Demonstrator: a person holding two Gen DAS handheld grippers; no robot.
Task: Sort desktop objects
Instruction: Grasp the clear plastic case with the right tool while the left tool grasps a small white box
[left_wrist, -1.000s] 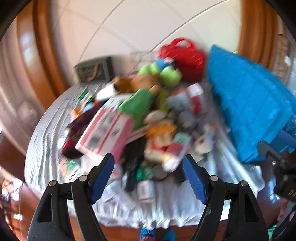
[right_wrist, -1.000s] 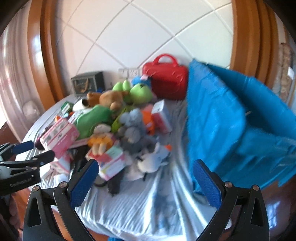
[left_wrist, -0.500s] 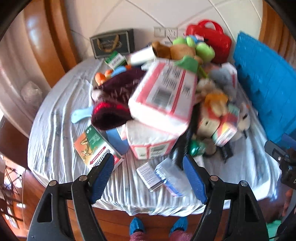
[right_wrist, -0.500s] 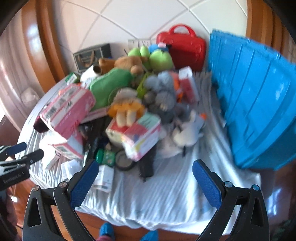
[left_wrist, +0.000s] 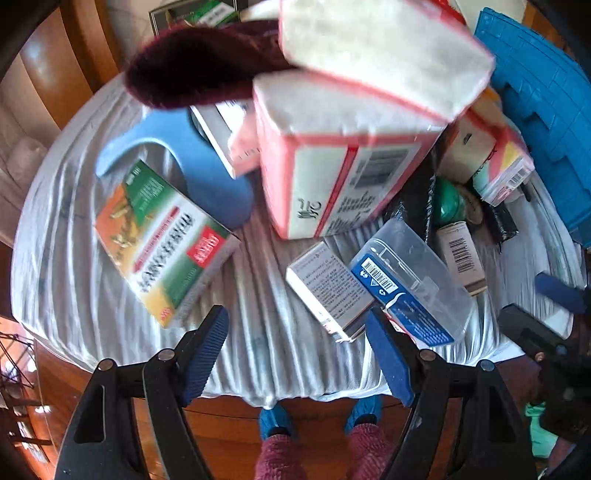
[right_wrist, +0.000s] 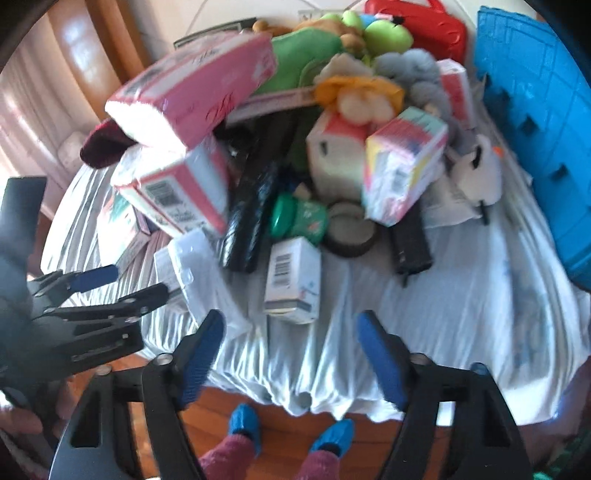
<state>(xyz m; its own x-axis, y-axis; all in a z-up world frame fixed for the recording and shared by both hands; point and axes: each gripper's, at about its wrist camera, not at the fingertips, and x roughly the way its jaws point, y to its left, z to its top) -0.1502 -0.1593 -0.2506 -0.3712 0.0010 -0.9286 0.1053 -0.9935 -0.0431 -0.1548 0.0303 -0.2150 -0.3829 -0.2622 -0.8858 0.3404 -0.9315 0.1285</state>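
We see a round table under a wrinkled white cloth (left_wrist: 92, 295), standing on a glossy wood floor (right_wrist: 280, 410). Behind it we see a white tiled wall (right_wrist: 229, 9) and curved wood panels (left_wrist: 74, 48) catching bright light.

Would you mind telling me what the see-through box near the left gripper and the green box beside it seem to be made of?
The see-through box looks like rigid clear plastic with a glossy finish: the striped cloth shows through it and its edges catch highlights. The green box looks like printed cardboard, probably coated: sharp folded corners, flat printed faces, a slight sheen.
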